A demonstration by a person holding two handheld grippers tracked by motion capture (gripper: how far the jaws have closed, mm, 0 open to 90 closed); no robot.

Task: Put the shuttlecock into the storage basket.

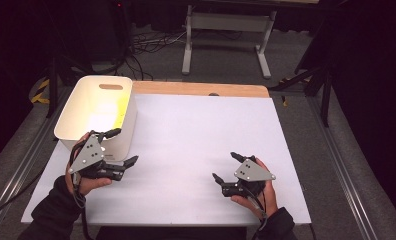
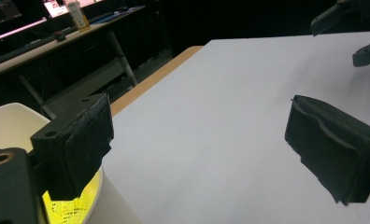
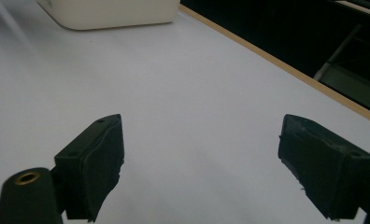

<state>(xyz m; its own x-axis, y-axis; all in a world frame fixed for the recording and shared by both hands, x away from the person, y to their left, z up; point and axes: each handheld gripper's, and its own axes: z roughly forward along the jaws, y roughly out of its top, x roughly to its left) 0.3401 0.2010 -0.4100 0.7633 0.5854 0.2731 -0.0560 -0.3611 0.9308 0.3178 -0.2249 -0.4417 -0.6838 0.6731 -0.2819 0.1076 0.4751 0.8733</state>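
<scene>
— What did we have on the white, flat surface (image 1: 196, 145) at that moment?

— We had a white plastic bin with a slot handle (image 1: 97, 112) standing at its far left corner, with something yellow inside it; in the left gripper view that yellow thing (image 2: 73, 207) looked like a mesh, though we could not tell what it was. A strip of bare wooden edge (image 1: 201, 89) showed along the far side of the surface.

— And where were our two tools?

— The black left gripper with its grey three-cornered plate (image 1: 125, 147) hung just beside the bin's near right corner, one jaw up by the rim and the other out over the surface. Its jaws stood wide apart, with nothing between them. The black right gripper (image 1: 227, 166) sat well apart from the bin, toward the near right of the surface, held in the right hand (image 1: 258, 192).

— How did its jaws stand?

— Spread wide as well, and holding nothing; in the right gripper view we saw bare white surface between them and the bin far off at the top left.
</scene>
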